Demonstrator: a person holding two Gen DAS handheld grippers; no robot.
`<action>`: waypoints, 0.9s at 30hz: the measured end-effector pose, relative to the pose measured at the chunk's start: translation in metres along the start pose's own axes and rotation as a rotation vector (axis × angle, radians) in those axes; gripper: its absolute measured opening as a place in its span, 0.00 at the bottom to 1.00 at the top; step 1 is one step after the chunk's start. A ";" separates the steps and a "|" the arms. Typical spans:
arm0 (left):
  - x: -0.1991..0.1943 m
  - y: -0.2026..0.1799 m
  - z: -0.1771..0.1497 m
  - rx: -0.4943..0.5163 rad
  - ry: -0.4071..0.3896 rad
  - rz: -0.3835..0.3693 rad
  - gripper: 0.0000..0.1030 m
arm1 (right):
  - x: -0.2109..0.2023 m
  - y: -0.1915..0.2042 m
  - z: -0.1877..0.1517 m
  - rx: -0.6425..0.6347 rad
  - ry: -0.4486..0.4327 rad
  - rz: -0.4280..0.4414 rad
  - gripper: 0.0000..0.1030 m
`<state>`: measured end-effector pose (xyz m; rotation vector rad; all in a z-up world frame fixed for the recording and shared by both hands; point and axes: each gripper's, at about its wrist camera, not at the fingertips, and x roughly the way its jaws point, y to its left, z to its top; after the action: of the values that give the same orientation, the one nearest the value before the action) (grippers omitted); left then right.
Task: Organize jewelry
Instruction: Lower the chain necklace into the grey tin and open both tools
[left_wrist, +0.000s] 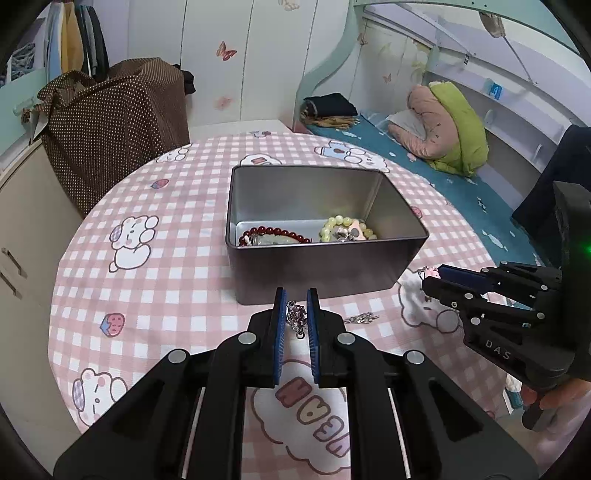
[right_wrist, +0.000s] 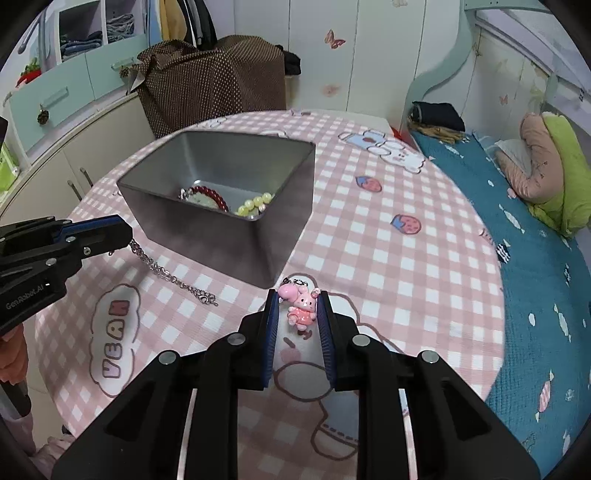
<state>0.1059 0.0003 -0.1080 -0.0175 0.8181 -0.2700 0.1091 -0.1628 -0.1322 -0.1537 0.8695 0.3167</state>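
Metal tin (left_wrist: 317, 273), one, ahead of both sets of jaws on the checked desk (left_wrist: 177, 280); holds one red bead bracelet (left_wrist: 273, 233) and one yellow bead bracelet (left_wrist: 345, 223). Left gripper (left_wrist: 296, 314): jaws narrowed around one silver chain (right_wrist: 166, 271), seemingly pinching it. Right gripper (right_wrist: 297, 314): jaws part-open, bracketing one pink charm (right_wrist: 300, 306), grip uncertain. Roughly half stowed; two pieces remaining.

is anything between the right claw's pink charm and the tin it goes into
Only the tin's own near wall. The pink charm sits between the right claw's fingers at table level just outside a corner of the tin, so it likely has to go up over the rim. The top is open, no lid; bracelets already lie inside.
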 end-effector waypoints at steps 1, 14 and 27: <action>-0.003 0.000 0.001 0.002 -0.006 0.000 0.11 | -0.003 0.000 0.001 0.002 -0.006 -0.003 0.20; -0.051 -0.005 0.019 0.043 -0.118 -0.015 0.11 | -0.040 0.013 0.016 0.006 -0.102 -0.016 0.20; -0.085 -0.008 0.045 0.064 -0.207 0.043 0.11 | -0.064 0.022 0.045 0.012 -0.197 0.012 0.20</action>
<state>0.0810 0.0095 -0.0155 0.0320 0.6037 -0.2488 0.0955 -0.1438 -0.0545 -0.1042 0.6778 0.3316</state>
